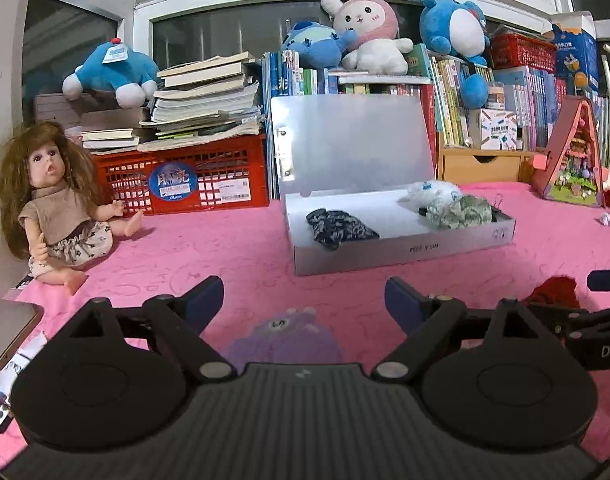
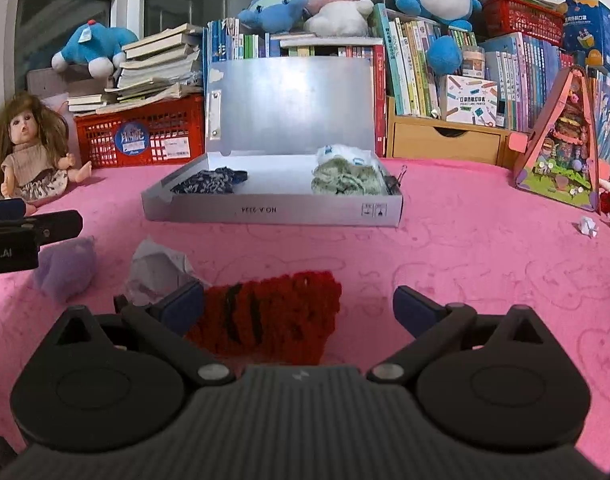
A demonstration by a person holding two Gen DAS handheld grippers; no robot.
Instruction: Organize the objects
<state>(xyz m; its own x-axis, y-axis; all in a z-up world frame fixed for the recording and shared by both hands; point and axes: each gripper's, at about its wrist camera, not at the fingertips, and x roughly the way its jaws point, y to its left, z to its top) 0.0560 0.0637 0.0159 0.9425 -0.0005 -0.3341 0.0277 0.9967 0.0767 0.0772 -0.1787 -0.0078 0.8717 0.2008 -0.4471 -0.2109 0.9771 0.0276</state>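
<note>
The task looks partly done, judging by what already lies in the open grey box (image 2: 273, 210): a dark patterned cloth piece (image 2: 211, 182) sits at its left end, and a pale green crocheted piece (image 2: 345, 180) with a white bundle (image 2: 347, 156) behind it fills the right end, while the middle of the box floor is bare; three things remain loose on the pink cloth (image 2: 465, 260) in front of the box, so roughly half the sorting seems left; the red knitted piece (image 2: 273, 316) lies right before the right gripper (image 2: 297, 304), its near edge between the blue pads, closer to the left pad at about 9 o'clock than to the right one; the tongs stand wide and empty, touching nothing that I can see; a crumpled white wrapper (image 2: 157, 268) rests at 10 o'clock of the red piece, and a purple plush (image 1: 285, 340) lies just under the left gripper (image 1: 305, 300), at 6 o'clock of its fingertips; that gripper also stands wide with nothing held; both tools point forward toward the box at 12 o'clock and tilt gently downward, side by side, each seemingly poised over its own item; the doll (image 1: 53, 196) sits well apart at 9 o'clock.
</note>
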